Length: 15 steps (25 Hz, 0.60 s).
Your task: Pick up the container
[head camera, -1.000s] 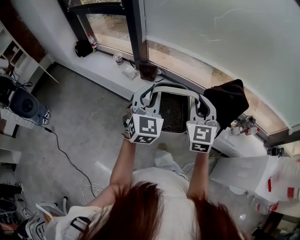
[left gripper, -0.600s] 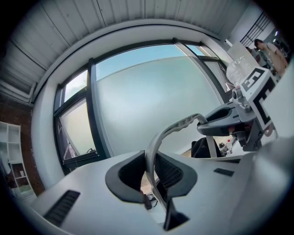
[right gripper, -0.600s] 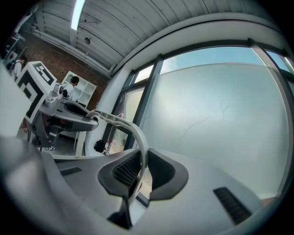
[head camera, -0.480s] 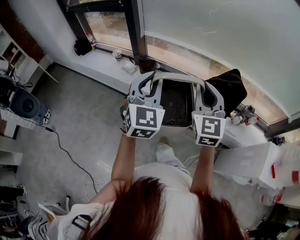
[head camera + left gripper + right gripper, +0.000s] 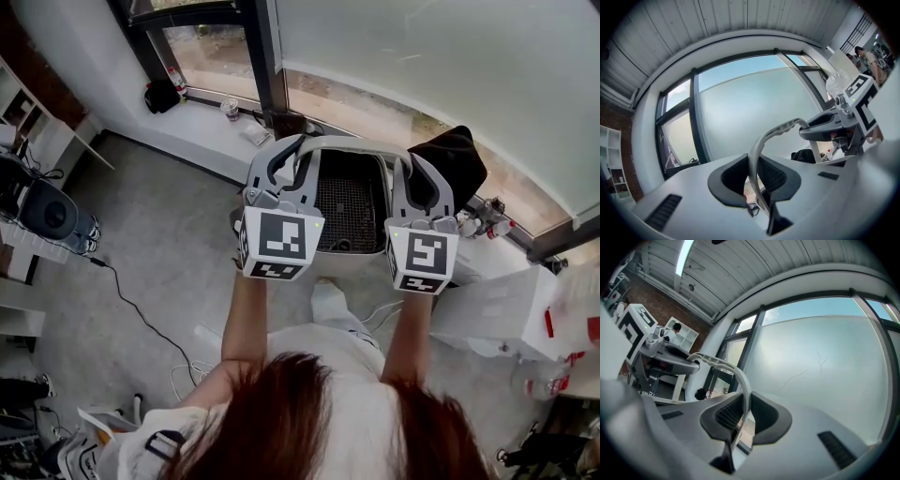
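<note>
Grey floor (image 5: pixel 159 253) lies below me. Close in, my left gripper (image 5: pixel 284 173) and right gripper (image 5: pixel 419 180) are each clamped on one end of the white handle (image 5: pixel 352 142). The container (image 5: pixel 349 211), a white basket with a mesh bottom, hangs between them, with the window sill (image 5: pixel 202 127) and frosted window (image 5: pixel 422 56) beyond.

No words, brands or numbers can be read anywhere. The only signs are black-and-white square marker patterns, one on each visible face of the left cube (image 5: pixel 277 246) and the right cube (image 5: pixel 422 258); they carry no letters. A bottle (image 5: pixel 539 386) on the floor at right has a red label and the white box (image 5: pixel 525 314) beside it bears red marks, all too small to read.
</note>
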Available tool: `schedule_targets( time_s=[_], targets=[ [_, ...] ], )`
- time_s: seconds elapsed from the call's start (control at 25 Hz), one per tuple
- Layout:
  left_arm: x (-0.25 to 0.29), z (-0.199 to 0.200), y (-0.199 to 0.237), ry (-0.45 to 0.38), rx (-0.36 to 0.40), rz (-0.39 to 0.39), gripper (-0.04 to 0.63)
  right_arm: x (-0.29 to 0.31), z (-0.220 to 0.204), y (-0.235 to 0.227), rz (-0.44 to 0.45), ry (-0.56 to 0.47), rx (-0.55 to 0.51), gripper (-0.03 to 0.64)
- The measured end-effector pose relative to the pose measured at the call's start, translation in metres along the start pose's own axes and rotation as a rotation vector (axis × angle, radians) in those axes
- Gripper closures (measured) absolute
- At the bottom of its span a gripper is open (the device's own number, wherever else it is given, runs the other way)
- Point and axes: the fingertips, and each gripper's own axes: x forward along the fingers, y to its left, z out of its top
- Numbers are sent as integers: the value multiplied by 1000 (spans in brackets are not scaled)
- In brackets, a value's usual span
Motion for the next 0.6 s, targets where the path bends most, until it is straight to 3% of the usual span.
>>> schedule_targets(
  time_s=[0.6],
  targets=[
    [-44,16,-3,-27,-22,29,527,-38,20,15,21,-23,-6,557]
  ],
)
